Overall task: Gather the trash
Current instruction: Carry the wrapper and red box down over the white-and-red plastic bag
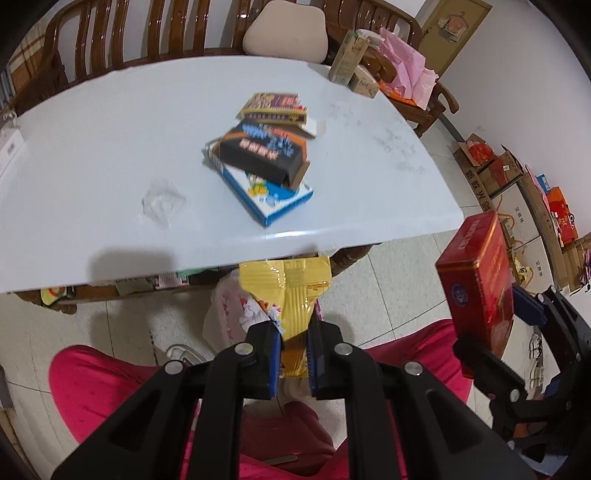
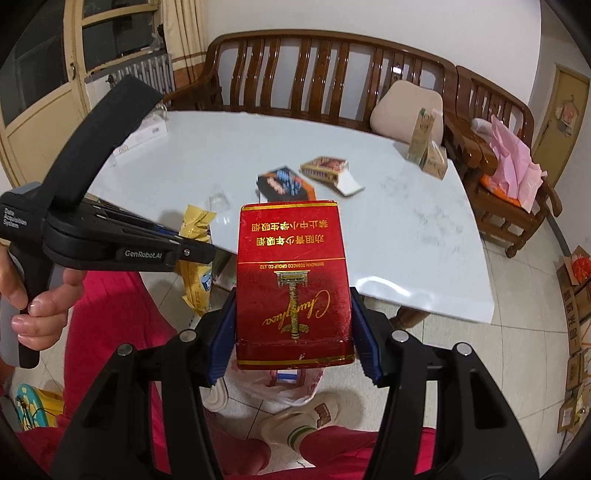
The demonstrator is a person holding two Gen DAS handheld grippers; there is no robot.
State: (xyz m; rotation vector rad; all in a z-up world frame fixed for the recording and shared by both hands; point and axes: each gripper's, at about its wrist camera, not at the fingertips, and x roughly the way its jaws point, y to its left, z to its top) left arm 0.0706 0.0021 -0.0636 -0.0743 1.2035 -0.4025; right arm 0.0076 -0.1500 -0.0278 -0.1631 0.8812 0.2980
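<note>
The white table [image 1: 110, 155] fills the middle of the room, with a wooden bench [image 2: 332, 70] along its far side and a beige cushion [image 1: 286, 31] leaning there. A wooden armchair [image 2: 498, 192] holding pink wrapping [image 2: 511, 162] stands at the table's right end, and flattened cardboard boxes [image 1: 517, 184] line the floor by the wall.

On the tabletop, 3 boxes lie in a loose pile near the front edge — a blue-and-white box [image 1: 273, 201] at the bottom, a black box [image 1: 264, 151] across it, and a purple-and-gold box [image 1: 275, 107] at the far end, touching the black one. 2 tan cartons [image 1: 351, 62] stand at the far right corner, well apart from the pile.

Below the table edge, between the person's red-clad knees, a thin plastic bag [image 1: 229, 314] sits on the tiled floor with its mouth upward.

The right gripper [image 2: 291, 332] is clamped on a red cigarette carton [image 2: 293, 280], the blue pads pressing its 2 long sides, directly above the bag. Its print reads upside down from the right wrist view.

The left gripper [image 1: 293, 354] is closed narrow on a yellow snack wrapper [image 1: 291, 291] — the wrapper stands up from the jaws, in front of the table edge and above the bag. The 2 grippers are near each other, not touching.
</note>
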